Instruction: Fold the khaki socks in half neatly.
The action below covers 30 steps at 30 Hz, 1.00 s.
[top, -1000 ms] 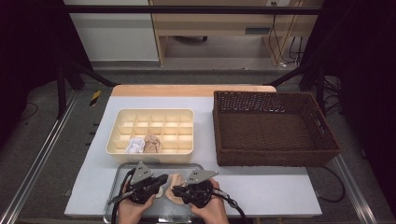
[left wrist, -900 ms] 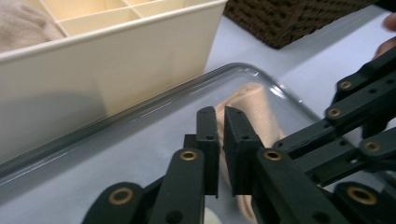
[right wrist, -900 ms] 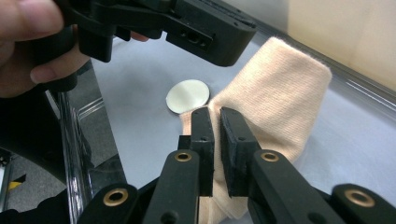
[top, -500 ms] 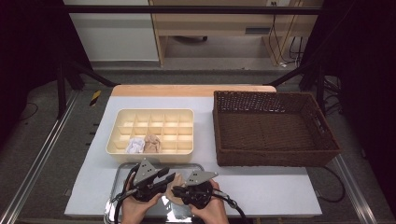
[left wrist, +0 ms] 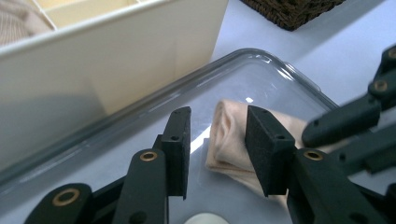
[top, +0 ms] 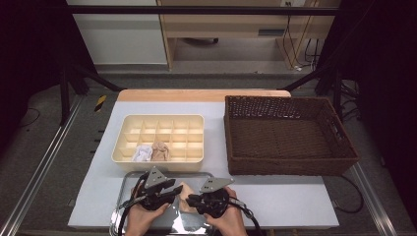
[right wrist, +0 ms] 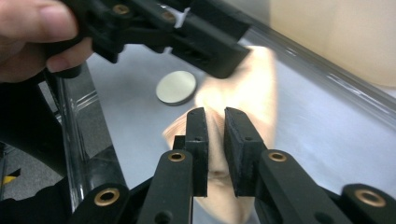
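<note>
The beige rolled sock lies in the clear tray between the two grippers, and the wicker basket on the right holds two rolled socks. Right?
Not quite. The wicker basket is empty in the high view; the two rolled socks sit in the cream divided box. The beige rolled sock does lie in the clear tray.

We cannot tell whether the right gripper's (right wrist: 215,140) narrow-set pads pinch the beige sock (right wrist: 243,93) — its near end is hidden behind them — and the clear tray (top: 129,178) runs off the high view's bottom edge.
</note>
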### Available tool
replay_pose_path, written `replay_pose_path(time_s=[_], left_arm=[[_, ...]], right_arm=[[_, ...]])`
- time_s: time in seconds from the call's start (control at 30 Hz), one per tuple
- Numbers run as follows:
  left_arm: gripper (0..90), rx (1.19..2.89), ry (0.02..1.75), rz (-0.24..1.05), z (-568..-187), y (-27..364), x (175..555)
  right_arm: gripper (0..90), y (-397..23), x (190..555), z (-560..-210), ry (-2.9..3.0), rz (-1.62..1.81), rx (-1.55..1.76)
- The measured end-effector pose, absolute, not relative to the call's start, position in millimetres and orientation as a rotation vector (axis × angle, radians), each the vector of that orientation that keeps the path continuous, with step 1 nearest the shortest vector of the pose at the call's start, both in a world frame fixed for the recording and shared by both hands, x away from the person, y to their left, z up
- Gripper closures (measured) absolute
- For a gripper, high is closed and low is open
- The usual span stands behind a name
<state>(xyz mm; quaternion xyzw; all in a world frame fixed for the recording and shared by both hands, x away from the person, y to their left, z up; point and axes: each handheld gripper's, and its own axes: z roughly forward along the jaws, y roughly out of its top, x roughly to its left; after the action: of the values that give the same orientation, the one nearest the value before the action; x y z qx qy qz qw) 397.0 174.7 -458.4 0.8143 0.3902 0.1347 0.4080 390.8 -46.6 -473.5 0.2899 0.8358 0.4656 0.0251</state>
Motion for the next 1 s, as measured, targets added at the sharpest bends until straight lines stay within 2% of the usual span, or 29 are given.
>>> replay_pose_path(time_s=[0.33,0.57,0.87,1.0], left_arm=[[57.5,2.021,1.003,0.31,-464.9,173.4,383.7],[57.5,2.013,1.022,0.332,-466.7,170.9,378.8],[55.2,2.019,1.019,0.322,-467.8,168.9,378.4],[52.6,2.011,1.024,0.324,-468.7,169.5,378.6]], right_arm=[[78.3,-67.3,396.5,-465.1,2.516,1.356,0.971],[77.0,-69.7,397.5,-450.5,2.432,1.458,1.0],[77.1,-70.6,388.9,-477.6,2.494,1.38,1.031],[77.9,-73.8,390.9,-469.3,2.474,1.422,1.041]])
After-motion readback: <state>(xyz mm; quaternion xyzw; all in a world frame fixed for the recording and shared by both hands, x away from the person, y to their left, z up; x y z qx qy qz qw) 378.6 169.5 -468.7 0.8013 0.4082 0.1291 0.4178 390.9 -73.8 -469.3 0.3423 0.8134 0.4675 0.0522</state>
